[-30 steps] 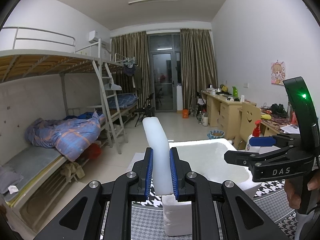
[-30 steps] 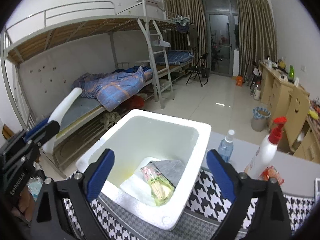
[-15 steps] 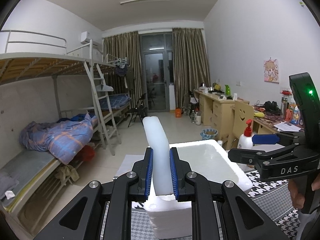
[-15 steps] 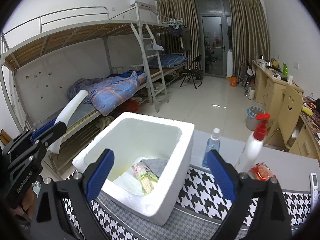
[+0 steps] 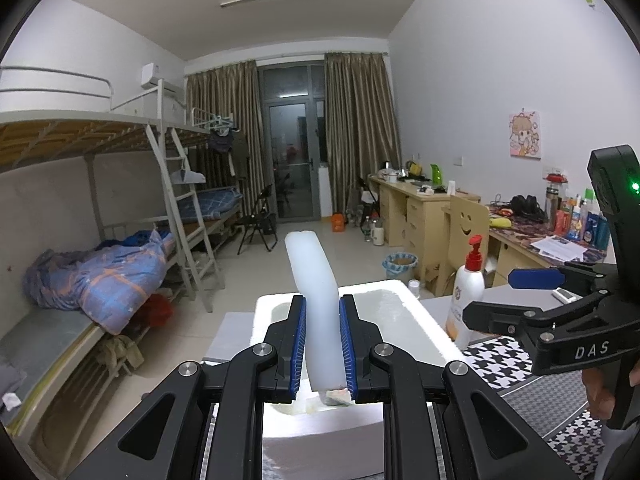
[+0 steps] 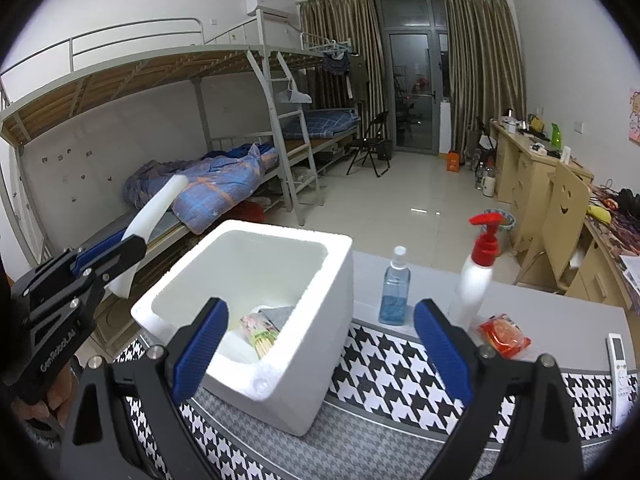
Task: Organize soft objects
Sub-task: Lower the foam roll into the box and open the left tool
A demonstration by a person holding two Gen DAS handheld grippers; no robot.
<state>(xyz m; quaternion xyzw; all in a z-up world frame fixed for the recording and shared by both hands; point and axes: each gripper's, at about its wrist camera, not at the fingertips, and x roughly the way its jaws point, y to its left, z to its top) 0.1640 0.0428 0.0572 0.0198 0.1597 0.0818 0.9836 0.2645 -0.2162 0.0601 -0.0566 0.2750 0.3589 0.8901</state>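
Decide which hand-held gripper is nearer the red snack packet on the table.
Right. The right hand-held gripper hangs open just before the red snack packet; the left hand-held gripper is beyond the foam box.

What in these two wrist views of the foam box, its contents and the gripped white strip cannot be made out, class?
- Foam box floor, right wrist view: near wall and blue pad hide most.
- Packets inside: print too small.
- White strip lower end, left wrist view: cut off behind left gripper pads.
- Box interior, left wrist view: glare, gripper covers it.
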